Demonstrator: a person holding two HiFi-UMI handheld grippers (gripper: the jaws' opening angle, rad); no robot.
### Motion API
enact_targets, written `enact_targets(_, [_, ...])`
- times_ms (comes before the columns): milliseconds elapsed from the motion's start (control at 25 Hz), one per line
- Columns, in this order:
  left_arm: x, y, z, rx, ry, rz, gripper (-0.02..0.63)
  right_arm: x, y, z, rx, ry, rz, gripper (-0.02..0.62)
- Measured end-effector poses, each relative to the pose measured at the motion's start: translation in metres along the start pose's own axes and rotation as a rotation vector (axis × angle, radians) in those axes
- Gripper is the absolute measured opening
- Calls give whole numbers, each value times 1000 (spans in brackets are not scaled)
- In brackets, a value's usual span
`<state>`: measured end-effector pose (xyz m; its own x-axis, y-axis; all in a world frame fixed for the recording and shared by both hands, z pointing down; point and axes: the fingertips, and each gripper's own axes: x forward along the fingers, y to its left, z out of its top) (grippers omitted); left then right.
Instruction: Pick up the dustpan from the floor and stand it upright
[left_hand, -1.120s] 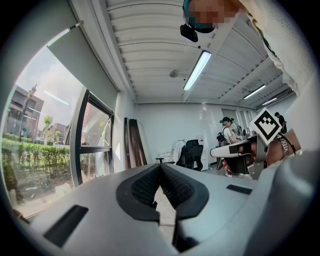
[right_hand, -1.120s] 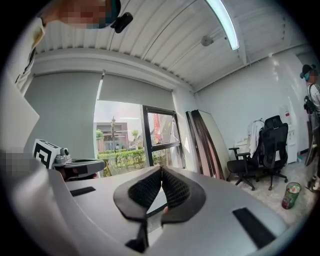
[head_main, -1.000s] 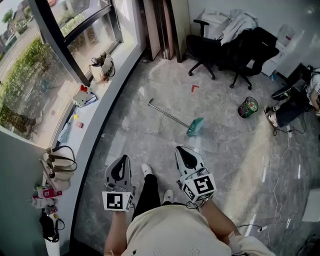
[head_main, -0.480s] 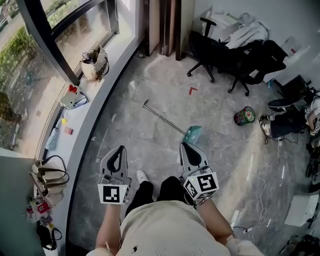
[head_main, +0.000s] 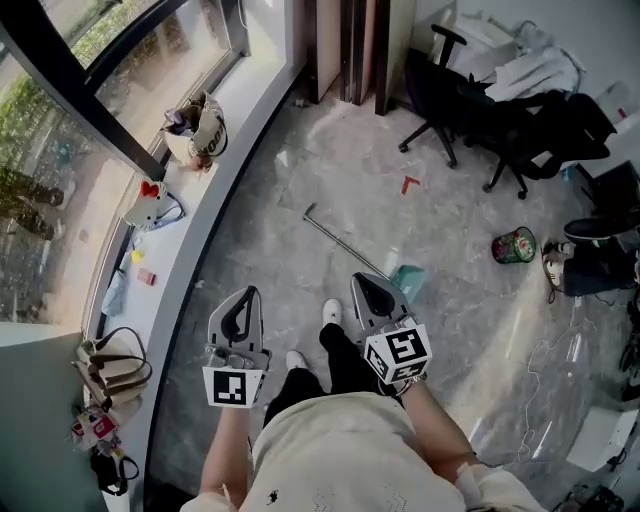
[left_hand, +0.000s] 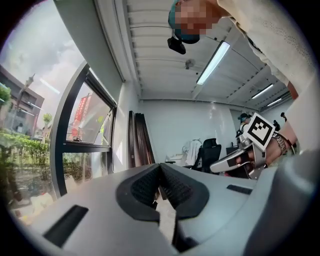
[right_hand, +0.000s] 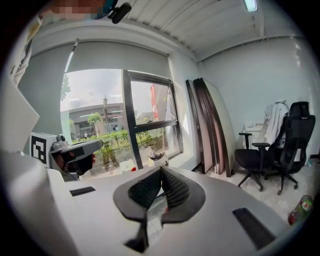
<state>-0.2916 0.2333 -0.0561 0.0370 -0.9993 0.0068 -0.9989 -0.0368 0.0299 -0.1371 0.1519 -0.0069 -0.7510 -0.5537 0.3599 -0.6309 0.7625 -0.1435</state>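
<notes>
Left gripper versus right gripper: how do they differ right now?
The right gripper shows beside the dustpan in the head view; the left gripper is farther from it, toward the window. The right gripper's marker cube is turned at an angle; the left gripper's marker cube faces the camera squarely. Both are shut and empty.
</notes>
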Motion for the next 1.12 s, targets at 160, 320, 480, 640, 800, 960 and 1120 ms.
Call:
enact_targets(160, [54, 20, -18, 33, 10, 39, 11, 78, -37, -11, -32, 90, 61, 17])
enact_targets(320, [102, 30, -56, 2, 62, 67, 11, 151, -71, -54, -48, 242, 105, 17])
enact_targets(480, [143, 55, -120, -40, 122, 38, 11, 229, -97, -115, -28, 380, 109, 17])
enact_targets(640, [187, 76, -209, -86, 168, -2, 11, 306, -122, -191, -38, 471, 93, 17])
enact_targets(800, [222, 86, -300, -94, 203, -53, 11, 367, -137, -277, 5, 554, 122, 17])
enact_targets(960, [238, 92, -392, -121, 257, -100, 11, 422, -150, -359, 72, 621, 142, 17])
enact_targets(1120, [241, 100, -489, -94, 279, -133, 11, 468, -170, -447, 68, 678, 151, 18])
